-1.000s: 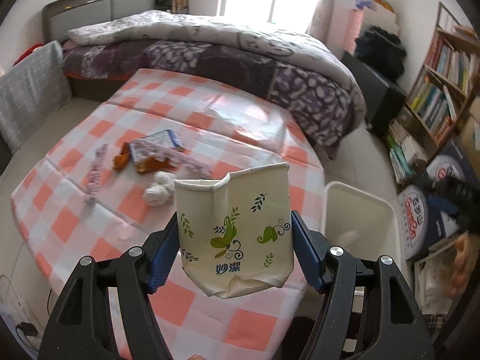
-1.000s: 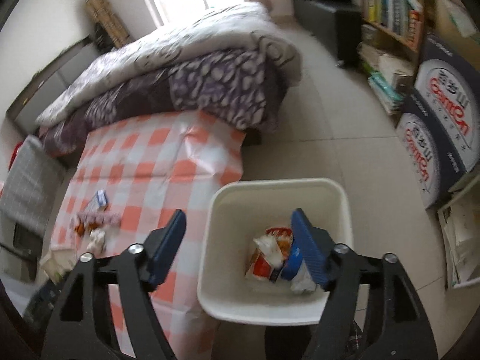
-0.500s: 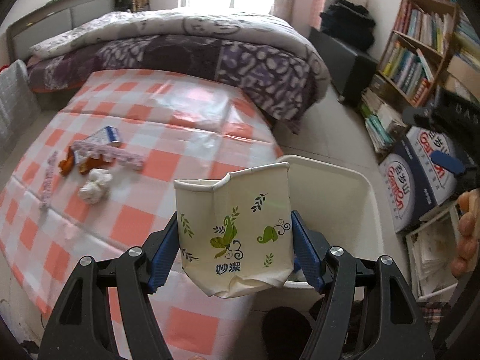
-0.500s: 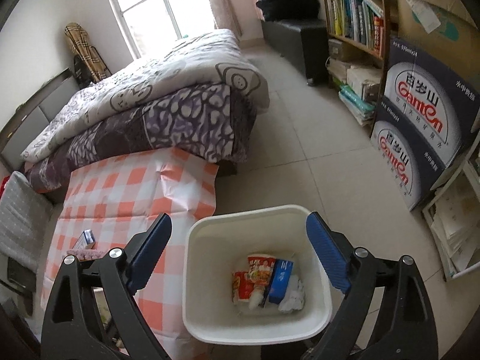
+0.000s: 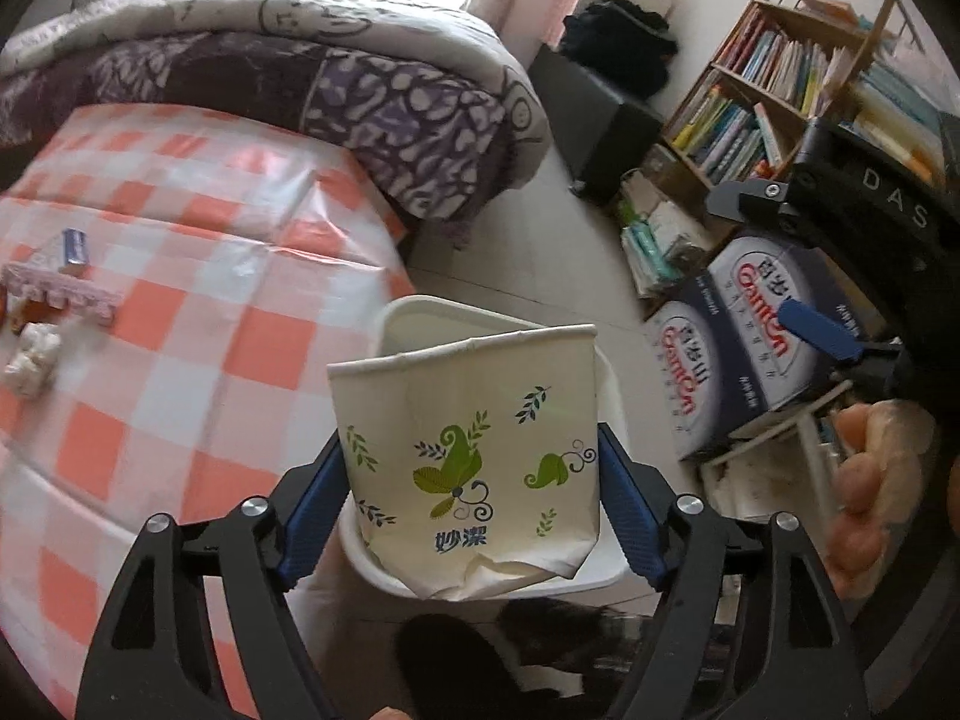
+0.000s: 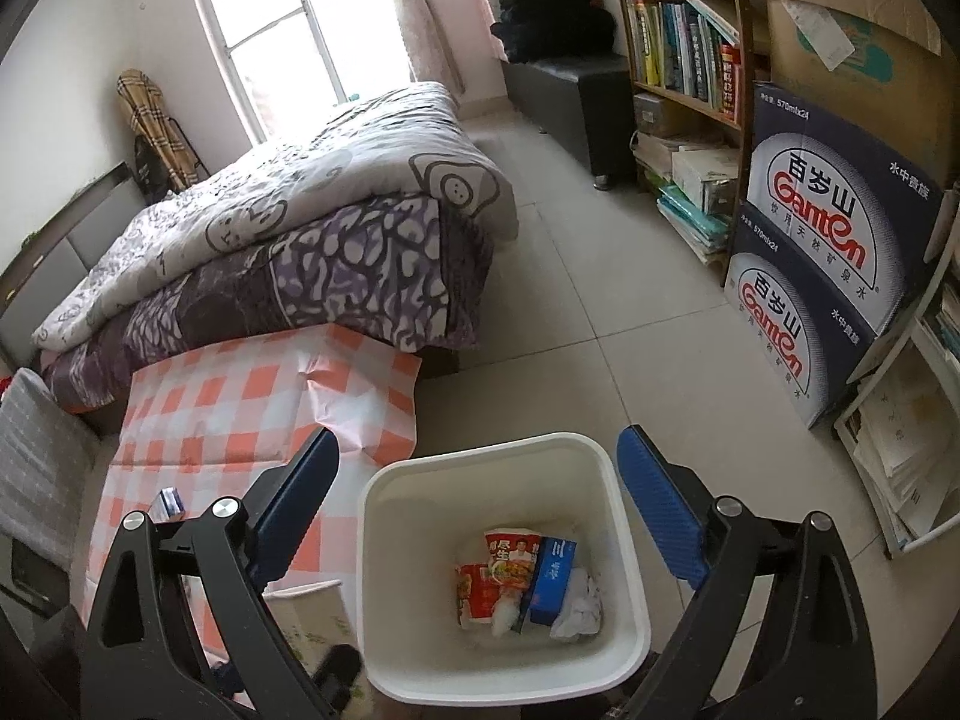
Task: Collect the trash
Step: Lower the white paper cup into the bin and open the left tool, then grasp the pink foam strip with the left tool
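Cup upright, rim up, between opening left gripper pads.

Paper cup between the left gripper pads, above the bin. Bin on the floor, right of the table; wrappers in it. Bed behind the table; bookshelf and stacked boxes at right.
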`<state>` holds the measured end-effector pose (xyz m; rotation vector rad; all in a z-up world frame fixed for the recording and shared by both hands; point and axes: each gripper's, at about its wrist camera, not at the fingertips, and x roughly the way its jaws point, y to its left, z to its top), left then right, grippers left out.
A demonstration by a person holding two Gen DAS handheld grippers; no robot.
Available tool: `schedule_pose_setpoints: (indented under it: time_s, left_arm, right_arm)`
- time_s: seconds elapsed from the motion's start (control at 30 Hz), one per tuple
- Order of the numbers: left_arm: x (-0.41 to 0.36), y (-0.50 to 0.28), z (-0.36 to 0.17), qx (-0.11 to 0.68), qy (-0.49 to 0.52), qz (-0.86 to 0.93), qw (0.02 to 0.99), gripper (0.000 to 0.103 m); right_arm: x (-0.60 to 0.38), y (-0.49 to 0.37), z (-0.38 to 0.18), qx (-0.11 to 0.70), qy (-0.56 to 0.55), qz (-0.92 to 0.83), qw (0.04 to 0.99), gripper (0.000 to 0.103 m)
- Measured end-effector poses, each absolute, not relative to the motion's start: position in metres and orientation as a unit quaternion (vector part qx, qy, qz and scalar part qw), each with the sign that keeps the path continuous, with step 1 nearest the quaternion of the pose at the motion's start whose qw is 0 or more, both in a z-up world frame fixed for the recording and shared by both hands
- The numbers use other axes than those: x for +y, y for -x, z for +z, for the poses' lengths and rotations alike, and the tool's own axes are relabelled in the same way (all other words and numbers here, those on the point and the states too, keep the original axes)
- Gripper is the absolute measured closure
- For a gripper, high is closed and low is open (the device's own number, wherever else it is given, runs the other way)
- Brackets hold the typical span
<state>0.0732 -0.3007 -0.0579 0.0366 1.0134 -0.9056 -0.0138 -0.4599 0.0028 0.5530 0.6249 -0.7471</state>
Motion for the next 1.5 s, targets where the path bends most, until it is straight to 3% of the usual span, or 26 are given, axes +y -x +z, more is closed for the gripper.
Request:
schedule_pose_setpoints:
  time_s: [0.37, 0.8, 0.97, 1.17, 1.27, 1.3, 1.33, 1.4, 1.5]
  left_arm:
    - [-0.269, -0.089, -0.05, 0.462, 0.003, -0.406, 0.789, 0.018]
    - [-0.154, -0.189, -0.058, 0.474, -0.005, -0.194, 0.859, 0.018]
    - [-0.106, -0.244, -0.078, 0.472, -0.059, -0.09, 0.875, 0.018]
    - [-0.049, -0.298, -0.121, 0.518, -0.036, -0.017, 0.855, 0.019]
    - [-0.036, -0.31, -0.135, 0.525, -0.037, -0.018, 0.85, 0.029]
    - [-0.032, -0.312, -0.138, 0.53, -0.037, -0.025, 0.847, 0.041]
    - [-0.03, -0.314, -0.143, 0.538, -0.036, -0.036, 0.841, 0.058]
    - [-0.026, -0.313, -0.147, 0.542, -0.034, -0.05, 0.838, 0.075]
    - [-0.014, -0.309, -0.145, 0.545, -0.006, -0.065, 0.836, 0.079]
  right_arm:
    - [-0.441, -0.001, 0.005, 0.296, -0.261, -0.339, 0.854, 0.011]
    - [-0.387, -0.048, -0.008, 0.346, -0.216, -0.283, 0.868, 0.009]
    - [-0.362, -0.071, -0.016, 0.378, -0.194, -0.249, 0.871, 0.008]
    - [-0.337, -0.095, -0.026, 0.407, -0.172, -0.22, 0.87, 0.008]
    - [-0.325, -0.105, -0.03, 0.418, -0.157, -0.208, 0.871, 0.008]
    - [-0.322, -0.108, -0.031, 0.421, -0.154, -0.204, 0.87, 0.008]
    - [-0.317, -0.111, -0.033, 0.425, -0.152, -0.2, 0.87, 0.008]
    - [-0.311, -0.115, -0.035, 0.431, -0.148, -0.193, 0.869, 0.008]
    - [-0.299, -0.121, -0.039, 0.439, -0.136, -0.182, 0.869, 0.008]
